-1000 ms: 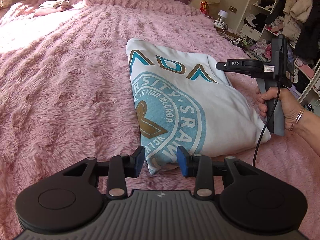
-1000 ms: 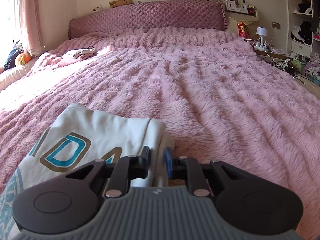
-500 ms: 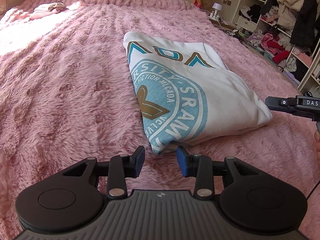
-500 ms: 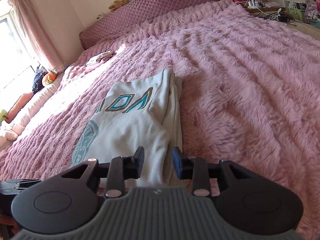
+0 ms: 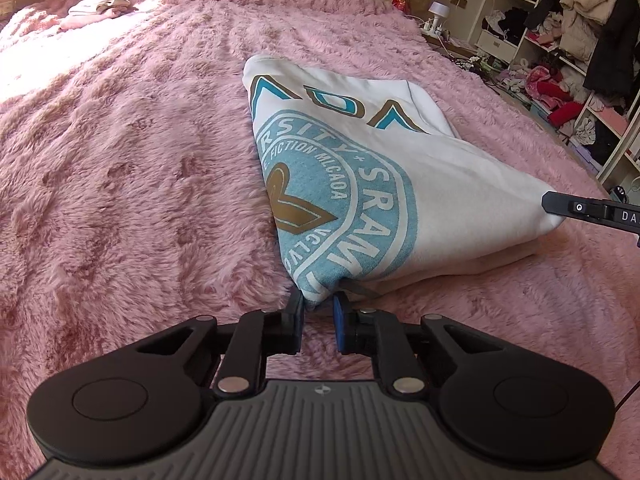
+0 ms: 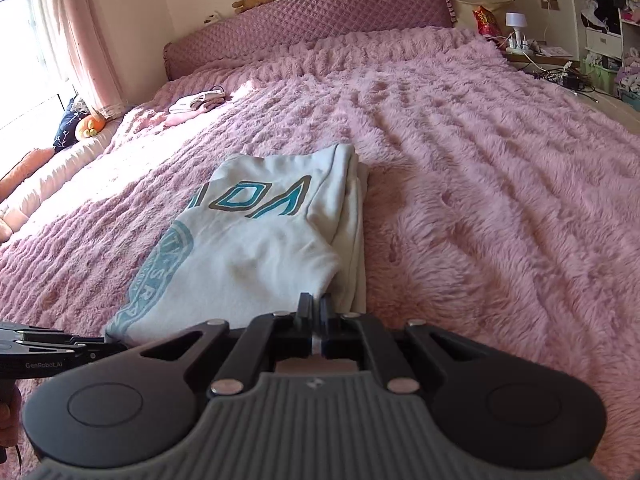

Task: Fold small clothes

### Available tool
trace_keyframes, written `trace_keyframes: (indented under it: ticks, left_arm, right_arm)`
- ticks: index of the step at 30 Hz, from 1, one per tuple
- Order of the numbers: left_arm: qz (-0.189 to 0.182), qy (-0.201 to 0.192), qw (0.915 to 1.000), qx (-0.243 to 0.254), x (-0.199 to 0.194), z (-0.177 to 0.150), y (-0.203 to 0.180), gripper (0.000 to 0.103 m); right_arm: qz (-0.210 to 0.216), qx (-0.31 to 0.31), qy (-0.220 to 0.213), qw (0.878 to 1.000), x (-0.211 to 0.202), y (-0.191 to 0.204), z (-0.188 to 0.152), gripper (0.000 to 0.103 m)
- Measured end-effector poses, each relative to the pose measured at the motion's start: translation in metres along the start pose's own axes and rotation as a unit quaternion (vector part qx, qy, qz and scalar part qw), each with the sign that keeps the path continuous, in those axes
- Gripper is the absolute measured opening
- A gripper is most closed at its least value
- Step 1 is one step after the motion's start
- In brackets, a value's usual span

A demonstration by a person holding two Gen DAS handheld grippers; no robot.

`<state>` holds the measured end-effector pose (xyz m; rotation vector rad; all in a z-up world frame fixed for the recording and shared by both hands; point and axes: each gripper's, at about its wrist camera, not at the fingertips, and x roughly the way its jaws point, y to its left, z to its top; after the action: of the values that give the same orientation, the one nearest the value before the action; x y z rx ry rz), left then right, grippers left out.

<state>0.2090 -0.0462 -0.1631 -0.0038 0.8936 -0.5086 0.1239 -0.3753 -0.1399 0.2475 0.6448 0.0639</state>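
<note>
We are pinching the white sweatshirt's (image 6: 256, 248) near corner between our right gripper's (image 6: 315, 307) closed fingers (image 6: 305, 312).
</note>
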Motion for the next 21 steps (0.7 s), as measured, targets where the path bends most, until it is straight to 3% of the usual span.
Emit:
trace_keyframes:
  ticks: [13, 21]
  left_arm:
    - [-0.005, 0.025, 0.9996, 0.010, 0.005, -0.010, -0.001, 0.016]
    - [-0.006, -0.027, 0.9995, -0.014, -0.026, -0.004, 0.000, 0.016]
  right_arm:
    - [-0.019, 0.026, 0.036, 0.999, 0.029, -0.012, -0.022, 0.000]
    - [-0.017, 0.030, 0.040, 0.999, 0.030, -0.013, -0.019, 0.000]
